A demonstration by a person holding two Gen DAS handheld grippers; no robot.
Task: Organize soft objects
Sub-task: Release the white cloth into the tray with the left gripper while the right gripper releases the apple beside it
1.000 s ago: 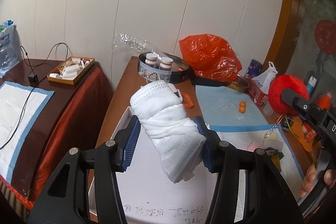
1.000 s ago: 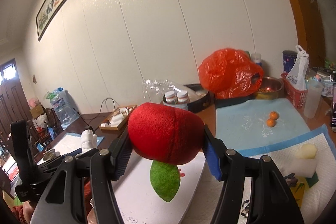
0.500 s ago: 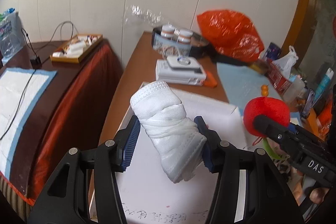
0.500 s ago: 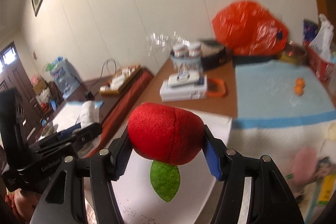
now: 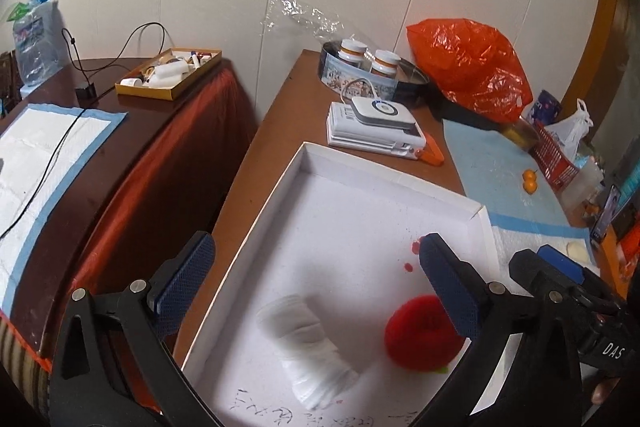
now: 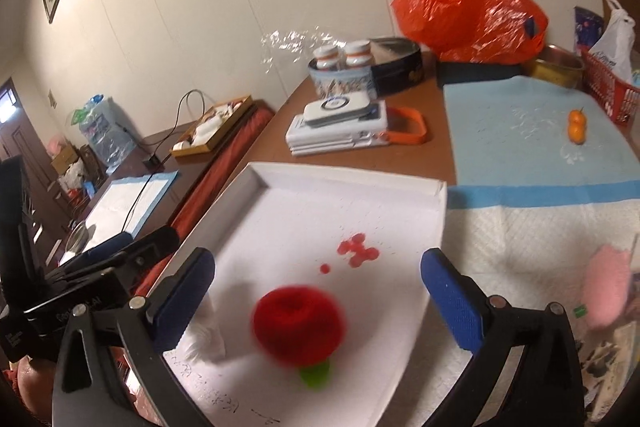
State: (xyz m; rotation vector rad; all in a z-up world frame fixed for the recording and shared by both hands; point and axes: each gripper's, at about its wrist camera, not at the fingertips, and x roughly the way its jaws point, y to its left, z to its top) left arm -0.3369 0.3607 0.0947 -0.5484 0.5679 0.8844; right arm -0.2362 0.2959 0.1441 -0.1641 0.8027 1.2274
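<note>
A rolled white cloth bundle and a red plush fruit with a green leaf lie, blurred, inside the shallow white box. My left gripper is open and empty above the white bundle. In the right wrist view my right gripper is open and empty above the red plush fruit, with the white bundle at its left and the box rim beyond. A pink soft object lies on the white pad at the right.
White power banks with an orange strap, a tin with two jars, an orange plastic bag, two small oranges on a blue mat and a red basket stand behind the box. A second table is at left.
Both grippers have opened. The white bundle left my left gripper and the red plush fruit left my right gripper; both now lie in the white box.
</note>
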